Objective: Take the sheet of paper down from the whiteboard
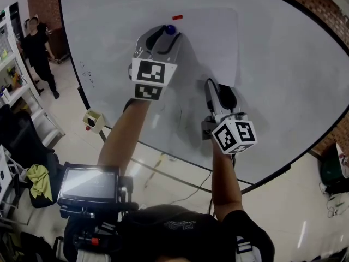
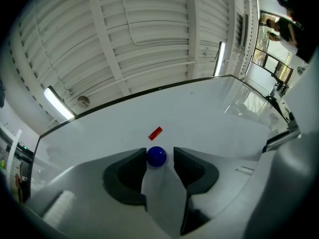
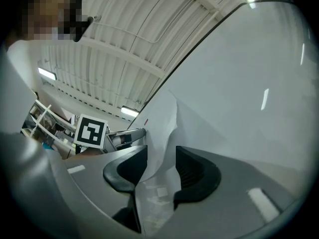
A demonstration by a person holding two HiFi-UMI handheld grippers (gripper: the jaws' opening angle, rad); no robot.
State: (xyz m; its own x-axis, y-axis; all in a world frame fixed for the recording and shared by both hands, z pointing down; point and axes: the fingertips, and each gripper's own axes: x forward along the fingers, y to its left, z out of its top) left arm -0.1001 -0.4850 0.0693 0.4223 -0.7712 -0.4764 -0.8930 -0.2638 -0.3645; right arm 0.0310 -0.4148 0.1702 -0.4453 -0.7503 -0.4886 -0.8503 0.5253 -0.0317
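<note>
Saw the sheet of paper (image 1: pixel 210 42) still up on the whiteboard (image 1: pixel 283 75), with a blue magnet (image 2: pixel 156 156) on its upper left part. Held the left gripper (image 2: pixel 159 154) released there, jaws spread to either side of the magnet. Held the right gripper (image 3: pixel 160 152) unclenched at the sheet's lower edge, where the crumpled paper ran loose between its wide jaws, not pinched.

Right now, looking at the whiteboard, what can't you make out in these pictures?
- Lower edge of the paper: head view, mostly hidden behind the left gripper and right gripper.
- The red mark: too small in every view to tell tape from magnet.
- The faint marks on the whiteboard: head view, too small to read.
</note>
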